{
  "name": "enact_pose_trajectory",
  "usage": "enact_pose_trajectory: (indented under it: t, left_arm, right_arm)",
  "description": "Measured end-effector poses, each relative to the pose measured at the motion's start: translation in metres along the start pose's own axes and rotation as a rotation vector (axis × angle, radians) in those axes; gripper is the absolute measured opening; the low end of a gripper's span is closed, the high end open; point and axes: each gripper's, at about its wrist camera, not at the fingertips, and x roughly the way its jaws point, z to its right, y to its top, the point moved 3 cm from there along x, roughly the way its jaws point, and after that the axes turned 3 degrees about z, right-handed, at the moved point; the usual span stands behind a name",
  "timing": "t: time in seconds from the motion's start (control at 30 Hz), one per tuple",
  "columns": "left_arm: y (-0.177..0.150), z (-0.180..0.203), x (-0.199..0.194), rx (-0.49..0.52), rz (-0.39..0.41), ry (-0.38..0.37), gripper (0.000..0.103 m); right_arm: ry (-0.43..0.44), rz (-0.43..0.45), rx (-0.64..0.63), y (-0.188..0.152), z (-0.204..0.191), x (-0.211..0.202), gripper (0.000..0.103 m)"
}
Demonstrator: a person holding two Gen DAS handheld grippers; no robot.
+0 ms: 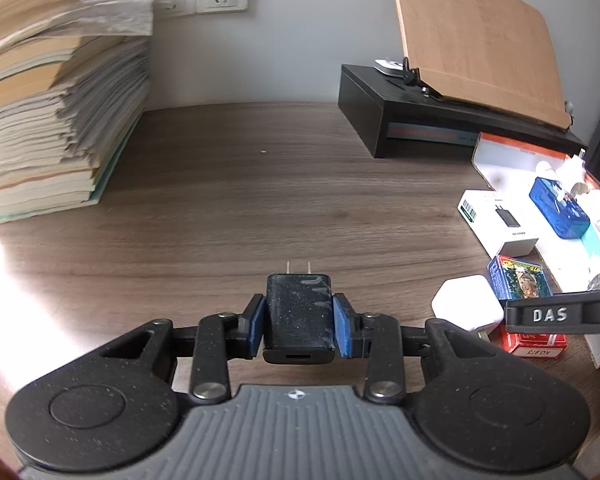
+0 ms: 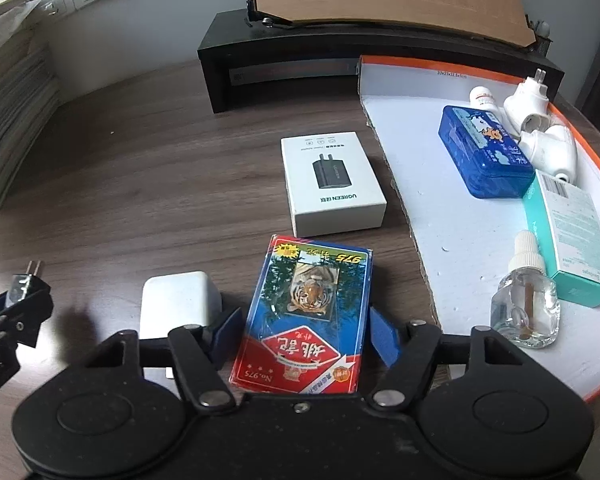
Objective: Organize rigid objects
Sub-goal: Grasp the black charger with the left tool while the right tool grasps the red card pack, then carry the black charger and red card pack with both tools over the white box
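Between blue pads of left hand-held gripper (image 1: 299, 322), matte black rectangular charger (image 1: 299, 316)

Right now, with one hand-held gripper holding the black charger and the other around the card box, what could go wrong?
1. The right hand-held gripper straddles the card box, but a gap shows beside at least one pad; lifting now may drop it.
2. The white charger sits right beside that gripper's left finger and could get knocked.
3. The left hand-held gripper holds the black charger only by its sides; it could slip.
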Motion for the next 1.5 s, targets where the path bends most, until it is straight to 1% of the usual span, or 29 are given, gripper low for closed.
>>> enact_pose_trajectory:
  t: [0.03,0.13,0.27,0.37,0.5,0.63,0.8,0.93,1.07,1.17,1.3,1.5]
  left_arm:
    - [0.000,0.000,-0.002,-0.004,0.003,0.001,0.037]
    - [0.002,-0.001,-0.008,-0.033,0.008,-0.006,0.036]
    - [0.006,0.007,-0.016,-0.055,0.024,-0.016,0.036]
    - [0.012,0.022,-0.023,-0.059,0.037,-0.036,0.036]
    - [0.020,0.052,-0.033,-0.046,0.058,-0.068,0.036]
    - [0.027,0.087,-0.041,-0.041,0.068,-0.117,0.036]
    - [0.035,0.140,-0.046,-0.019,0.086,-0.178,0.036]
    - [0.039,0.181,-0.049,0.006,0.100,-0.216,0.036]
    - [0.041,0.220,-0.049,0.022,0.107,-0.242,0.036]
    - [0.041,0.244,-0.049,0.033,0.110,-0.252,0.036]
    - [0.042,0.268,-0.048,0.036,0.117,-0.240,0.036]
    - [0.043,0.285,-0.049,0.020,0.122,-0.192,0.036]
  right_arm:
    - [0.010,0.009,-0.005,-0.001,0.000,-0.001,0.071]
    - [0.003,0.036,-0.035,-0.003,0.003,-0.004,0.071]
    - [0.010,0.098,-0.054,0.000,0.011,-0.022,0.071]
    - [0.022,0.143,-0.061,0.008,0.020,-0.041,0.071]
    - [0.019,0.200,-0.062,0.015,0.041,-0.069,0.071]
    - [-0.008,0.240,-0.051,0.018,0.075,-0.092,0.071]
    - [-0.047,0.271,-0.022,0.019,0.131,-0.114,0.071]
    - [-0.071,0.283,0.004,0.017,0.176,-0.126,0.071]
    - [-0.074,0.292,0.022,0.015,0.210,-0.133,0.071]
    - [-0.065,0.303,0.022,0.015,0.229,-0.137,0.071]
    - [-0.043,0.307,0.021,0.017,0.248,-0.138,0.071]
    - [0.012,0.303,-0.014,0.020,0.259,-0.134,0.071]
